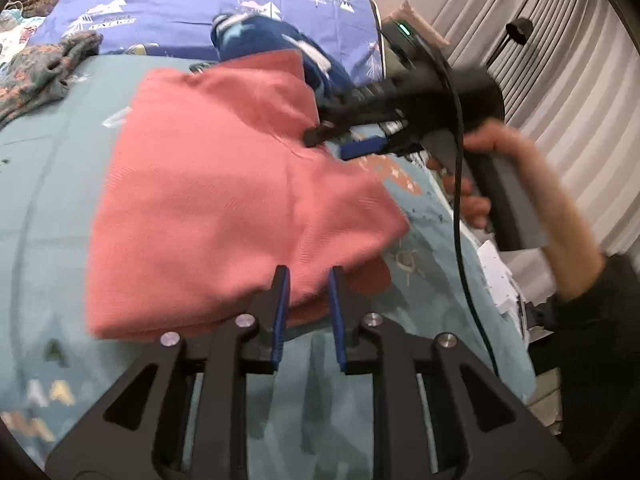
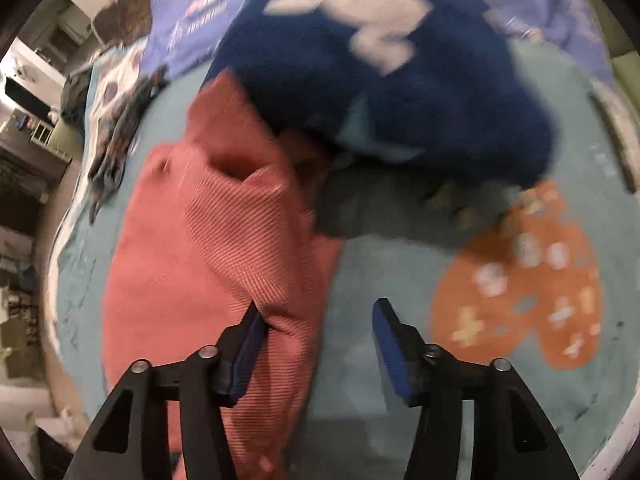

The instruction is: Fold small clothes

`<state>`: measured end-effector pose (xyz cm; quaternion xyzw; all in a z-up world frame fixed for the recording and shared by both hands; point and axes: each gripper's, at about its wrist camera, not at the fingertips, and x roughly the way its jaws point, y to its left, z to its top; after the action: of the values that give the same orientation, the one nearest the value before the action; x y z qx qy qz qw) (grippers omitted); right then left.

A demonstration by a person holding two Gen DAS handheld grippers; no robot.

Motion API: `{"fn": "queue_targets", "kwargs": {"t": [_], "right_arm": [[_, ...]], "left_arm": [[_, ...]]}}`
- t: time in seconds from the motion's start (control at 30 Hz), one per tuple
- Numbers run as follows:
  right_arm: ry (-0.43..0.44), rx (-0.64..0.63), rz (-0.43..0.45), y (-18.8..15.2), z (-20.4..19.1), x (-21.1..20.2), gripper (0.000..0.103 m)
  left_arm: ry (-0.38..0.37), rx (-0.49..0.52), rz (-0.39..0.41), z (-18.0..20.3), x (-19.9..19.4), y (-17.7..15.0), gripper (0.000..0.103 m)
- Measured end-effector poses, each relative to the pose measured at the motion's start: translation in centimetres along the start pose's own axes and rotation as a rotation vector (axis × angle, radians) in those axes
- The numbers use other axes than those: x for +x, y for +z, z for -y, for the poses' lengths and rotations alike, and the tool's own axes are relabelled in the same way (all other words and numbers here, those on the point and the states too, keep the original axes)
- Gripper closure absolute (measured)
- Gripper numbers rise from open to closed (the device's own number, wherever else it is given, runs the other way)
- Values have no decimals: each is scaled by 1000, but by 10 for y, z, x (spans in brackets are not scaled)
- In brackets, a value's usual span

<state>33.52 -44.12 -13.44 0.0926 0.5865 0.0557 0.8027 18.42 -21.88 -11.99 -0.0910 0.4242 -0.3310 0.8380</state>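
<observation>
Salmon-pink ribbed garment [image 1: 240,200] lies folded on the teal bedsheet [image 1: 48,208], mid-bed.

Left wrist view: left gripper [image 1: 307,280] sits at the garment's near edge, jaws a narrow gap apart w/ a bit of pink fabric between the blue pads [image 1: 282,312]; pads don't look pressed on it, so released, not clamping. Only this view shows the right gripper [image 1: 340,144] from outside: blurred, hovering over the garment's far right corner, black cable [image 1: 460,184] trailing off it, person's hand [image 1: 496,168] round the handle, dark sleeve [image 1: 592,312] below. Also only here: grey curtains [image 1: 560,60] at right, a crumpled floral garment [image 1: 44,76] at far left on the sheet.

Right wrist view: the right gripper seen from behind, jaws wide apart, nothing held. Its left pad [image 2: 248,344] is touching or just beside the pink garment's right edge; right pad over bare sheet. This view alone shows the navy garment w/ white print [image 2: 400,80] bunched just beyond the pink 1, touching its top corner, plus an orange heart-shaped print [image 2: 520,280] on the sheet to the right. Blue patterned pillow/duvet [image 2: 192,12] lies behind; room clutter at far left, too blurred to tell.
</observation>
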Motion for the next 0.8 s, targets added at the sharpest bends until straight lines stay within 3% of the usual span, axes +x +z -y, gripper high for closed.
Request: {"fn": "queue_targets", "kwargs": {"t": [0.13,0.17,0.23,0.33,0.43,0.53,0.67,0.8], "right_arm": [[-188,-56,207,-9,-2,-47,46],[-160,-75,267,-14,-7,-62,46],[-3,-95,333,-25,-18,-82,46],[202,-162,281,-48,-47,-74,46],[266,-208,176,-82,-56,-40,47],[214,-178,155,-113,-35,-11,48],[96,-208,149,-124,-19,-18,47],[-16,-226,313,-100,-32,-63,45]], "left_arm": [[59,34,111,-22,-38,22,52],[63,38,123,-25,-41,26,52],[82,31,108,-36,-38,37,52],[34,-12,25,-52,-19,40,52],[2,-34,-35,-60,-7,33,52],[-42,-18,-102,-65,2,25,52],[-56,-30,-124,-66,-4,28,52],[-83,-58,-56,-64,-22,37,52]]}}
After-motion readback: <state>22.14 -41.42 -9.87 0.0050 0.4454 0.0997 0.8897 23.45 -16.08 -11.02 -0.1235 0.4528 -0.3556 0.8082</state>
